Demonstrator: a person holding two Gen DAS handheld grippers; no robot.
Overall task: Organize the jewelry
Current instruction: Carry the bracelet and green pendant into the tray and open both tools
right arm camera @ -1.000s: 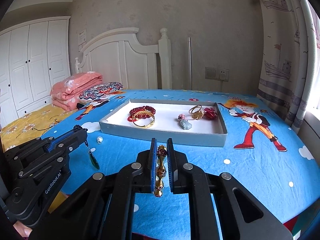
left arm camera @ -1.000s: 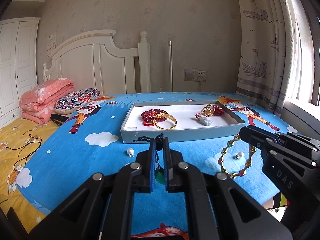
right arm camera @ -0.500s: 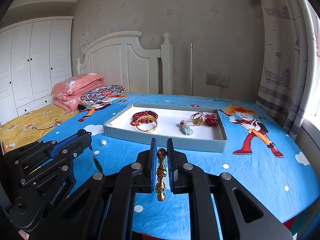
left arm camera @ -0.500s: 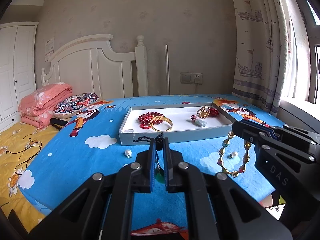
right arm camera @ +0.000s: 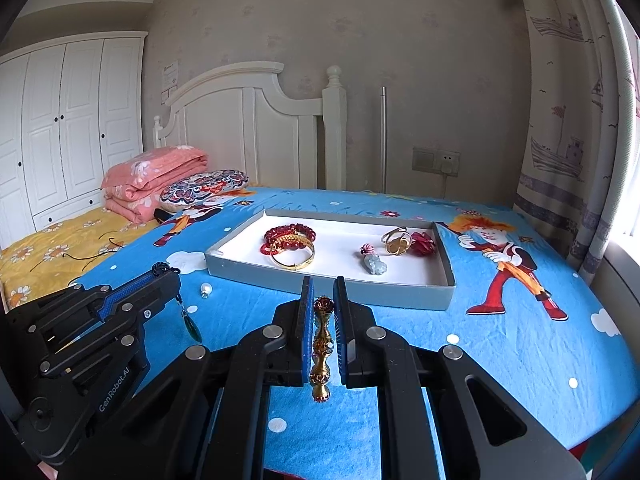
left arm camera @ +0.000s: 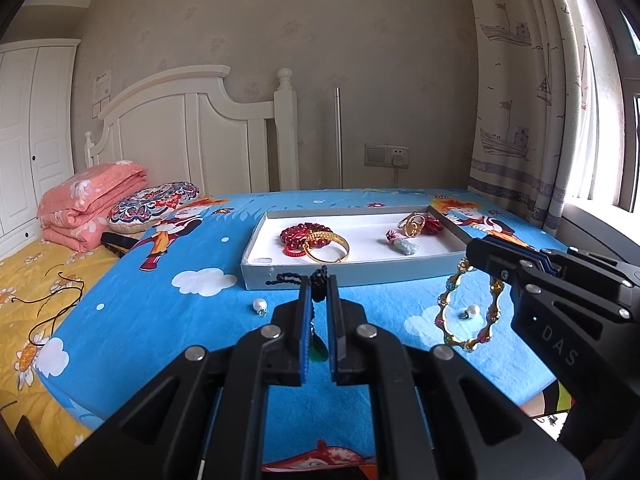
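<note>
My left gripper [left arm camera: 319,284] is shut on the black cord of a green pendant necklace [left arm camera: 319,346], which hangs above the blue sheet; it also shows in the right wrist view [right arm camera: 195,330]. My right gripper [right arm camera: 323,286] is shut on a gold beaded bracelet [right arm camera: 322,344], seen hanging as a ring in the left wrist view [left arm camera: 468,308]. Both are held short of the grey tray [left arm camera: 352,272], which holds a red bead bracelet [left arm camera: 304,234], a gold bangle [left arm camera: 328,248], a jade pendant [left arm camera: 404,244] and a gold ring [left arm camera: 412,226].
Two loose pearls lie on the sheet, one at the left [left arm camera: 260,305] and one under the held bracelet [left arm camera: 471,311]. A folded pink quilt [left arm camera: 88,204] and patterned pillow [left arm camera: 154,200] sit far left. A curtain [left arm camera: 520,80] hangs at the right.
Both grippers have risen a little with their jewelry still held. The tray and the sheet sit lower and farther in both views.
</note>
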